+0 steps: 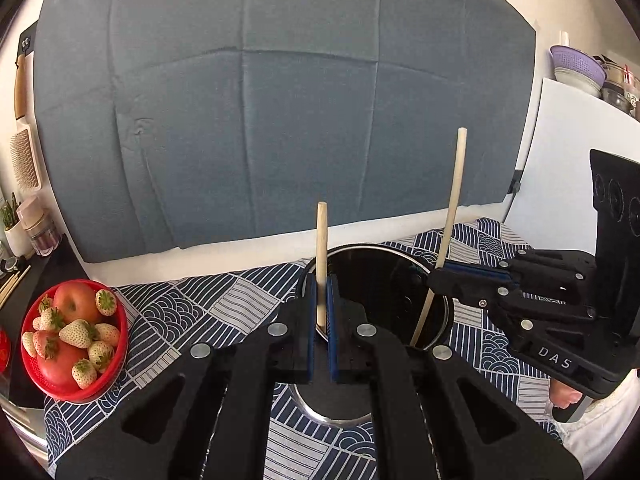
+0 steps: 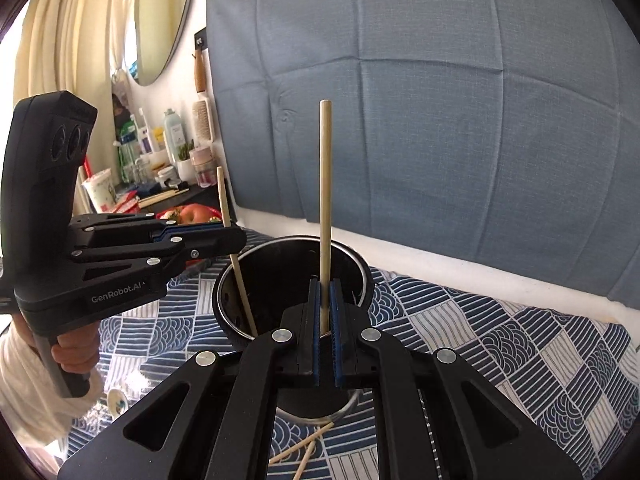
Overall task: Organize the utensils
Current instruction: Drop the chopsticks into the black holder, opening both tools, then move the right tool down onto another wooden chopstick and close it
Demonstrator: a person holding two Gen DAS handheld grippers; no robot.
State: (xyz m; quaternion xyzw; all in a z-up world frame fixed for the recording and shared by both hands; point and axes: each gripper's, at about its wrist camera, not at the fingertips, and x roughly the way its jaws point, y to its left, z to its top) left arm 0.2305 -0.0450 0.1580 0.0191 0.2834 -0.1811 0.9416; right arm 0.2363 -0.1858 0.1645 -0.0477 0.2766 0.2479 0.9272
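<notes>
A black metal utensil cup (image 1: 384, 280) stands on the patterned cloth. In the left wrist view my left gripper (image 1: 320, 284) is shut on a wooden chopstick (image 1: 322, 248) that stands upright, its lower end inside the cup's mouth. To the right, my right gripper (image 1: 434, 278) is shut on a second chopstick (image 1: 450, 216), which leans with its lower tip at the cup's right rim. The right wrist view shows the right gripper (image 2: 325, 286) clamping its chopstick (image 2: 325, 192) over the cup (image 2: 280, 276). At the left of that view, the left gripper (image 2: 239, 240) holds its stick (image 2: 228, 224).
A red bowl of apples and strawberries (image 1: 74, 340) sits at the cloth's left edge. Loose chopsticks (image 2: 308, 446) lie on the cloth in front of the cup. A blue-grey padded panel (image 1: 280, 120) stands behind. A crowded shelf of bottles (image 2: 160, 148) is far left.
</notes>
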